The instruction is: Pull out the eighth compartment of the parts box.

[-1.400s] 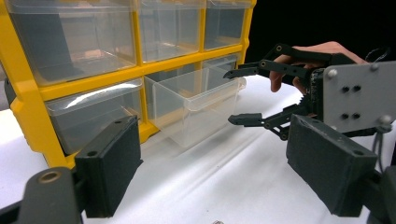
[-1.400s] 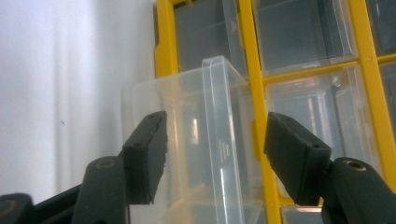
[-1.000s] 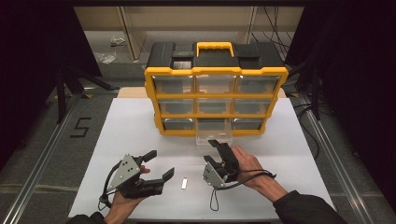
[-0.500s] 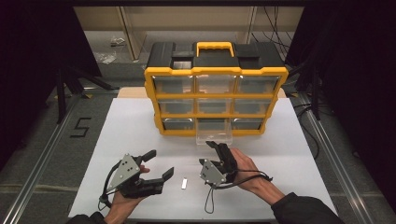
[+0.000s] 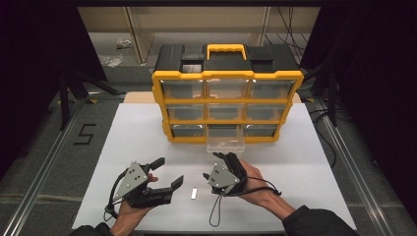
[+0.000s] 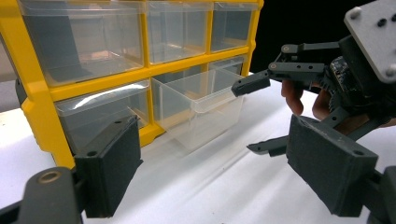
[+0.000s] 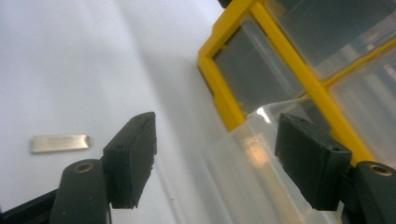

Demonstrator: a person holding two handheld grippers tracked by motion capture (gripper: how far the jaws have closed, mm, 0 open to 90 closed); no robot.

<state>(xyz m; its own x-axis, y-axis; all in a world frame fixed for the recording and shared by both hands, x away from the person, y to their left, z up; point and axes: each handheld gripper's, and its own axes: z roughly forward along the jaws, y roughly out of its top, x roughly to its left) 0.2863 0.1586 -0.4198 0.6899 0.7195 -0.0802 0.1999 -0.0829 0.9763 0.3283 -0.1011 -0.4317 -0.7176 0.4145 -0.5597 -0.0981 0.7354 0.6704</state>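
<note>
Two grippers lie low at the near edge of the white table (image 5: 137, 128), each held in a hand of the person. The left gripper (image 5: 171, 171) rests at the near left with its jaws wide apart and nothing between them; it has not moved in the last second. Just to its right, flat on the table between the two grippers, lies the small metal piece (image 5: 193, 192), which also has not moved.

What has changed is the right gripper (image 5: 214, 164). One second ago its jaws reached up close to the front of the pulled-out drawer (image 5: 225, 142); now it has drawn a little back toward the person and to the left, nearer to the metal piece. Its jaws are apart and empty, as the right gripper view shows: the metal piece (image 7: 60, 143) lies to the left of them, not between them.

Farther off, the clear drawer stands out from the bottom row, middle place, of the yellow cabinet (image 5: 226, 73), and I see nothing inside it. The other drawers are closed.

I judge that the opening of the drawer is finished and the right gripper is turning to the piece. It is not yet grasped, so the picking and the placing into the drawer both remain.
</note>
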